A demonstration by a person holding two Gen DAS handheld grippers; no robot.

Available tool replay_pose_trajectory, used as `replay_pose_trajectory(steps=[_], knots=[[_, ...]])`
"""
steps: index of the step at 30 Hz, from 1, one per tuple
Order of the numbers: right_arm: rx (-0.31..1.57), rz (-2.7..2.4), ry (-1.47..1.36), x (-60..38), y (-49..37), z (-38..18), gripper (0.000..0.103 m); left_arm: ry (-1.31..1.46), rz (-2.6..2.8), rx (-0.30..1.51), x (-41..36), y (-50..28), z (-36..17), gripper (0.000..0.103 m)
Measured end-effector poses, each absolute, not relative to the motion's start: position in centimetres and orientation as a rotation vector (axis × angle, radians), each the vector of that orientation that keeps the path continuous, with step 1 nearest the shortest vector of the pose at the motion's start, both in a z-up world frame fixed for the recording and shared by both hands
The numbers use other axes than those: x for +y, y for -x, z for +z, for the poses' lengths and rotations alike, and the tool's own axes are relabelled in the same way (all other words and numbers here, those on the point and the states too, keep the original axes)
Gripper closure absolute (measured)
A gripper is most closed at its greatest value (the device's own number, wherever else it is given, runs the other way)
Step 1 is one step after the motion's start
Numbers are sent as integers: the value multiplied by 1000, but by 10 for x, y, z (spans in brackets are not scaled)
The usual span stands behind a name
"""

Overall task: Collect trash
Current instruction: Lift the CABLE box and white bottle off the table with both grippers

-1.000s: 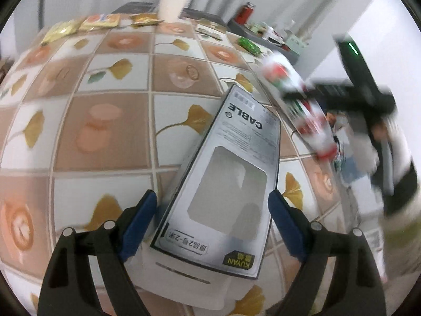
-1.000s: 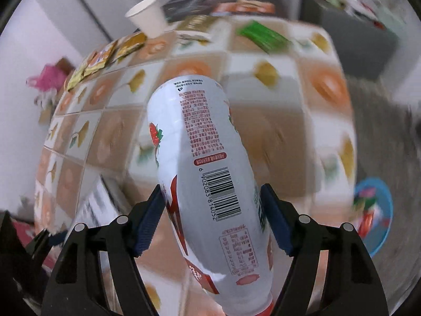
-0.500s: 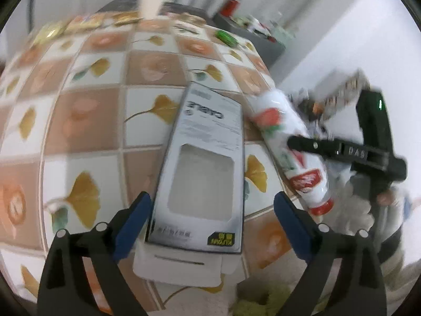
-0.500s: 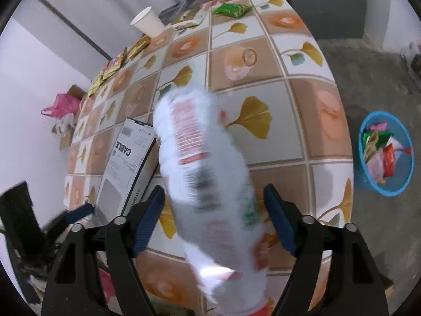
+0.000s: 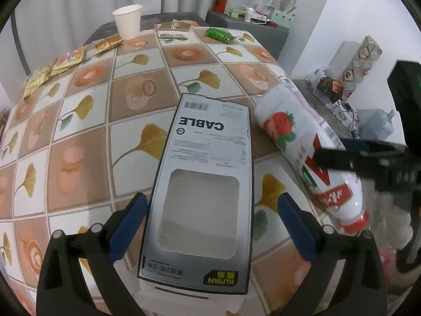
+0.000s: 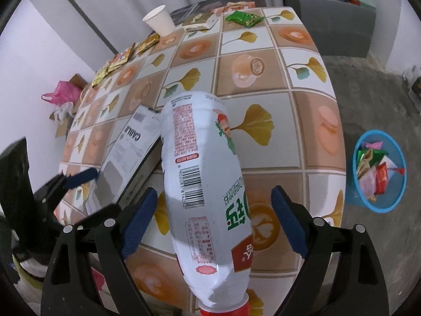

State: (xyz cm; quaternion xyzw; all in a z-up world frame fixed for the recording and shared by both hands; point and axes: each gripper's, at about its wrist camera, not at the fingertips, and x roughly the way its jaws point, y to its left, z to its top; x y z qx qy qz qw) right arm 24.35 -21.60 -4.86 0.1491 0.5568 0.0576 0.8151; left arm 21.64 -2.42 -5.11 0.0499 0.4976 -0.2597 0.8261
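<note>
"CABLE", "KUYAN" on box [image 5: 208,184]

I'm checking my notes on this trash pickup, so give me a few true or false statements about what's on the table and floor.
1. The cable box lies between the left gripper fingers, jaws opening. True.
2. The bottle shows a banana. False: a strawberry.
3. The paper cup lies tipped over. False: it stands upright.
4. The blue basket on the floor holds wrappers. True.

Grey cable box [image 5: 202,184], white strawberry-print bottle [image 6: 205,189], ginkgo-leaf checked tablecloth [image 5: 86,137].
</note>
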Motion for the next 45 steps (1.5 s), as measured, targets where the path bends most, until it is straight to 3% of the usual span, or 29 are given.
replay_pose_trajectory(steps=[26, 29, 35, 45], knots=[[1196, 127, -304, -211, -243, -52, 19, -88, -516, 1133, -29, -244, -72, 7], [1199, 121, -313, -213, -242, -54, 26, -89, -513, 1121, -30, -243, -71, 13], [1201, 140, -365, -216, -240, -58, 42, -93, -506, 1109, -32, -238, -69, 15], [1165, 135, -436, -225, -233, -51, 44, -97, -511, 1059, -34, -225, -54, 15]])
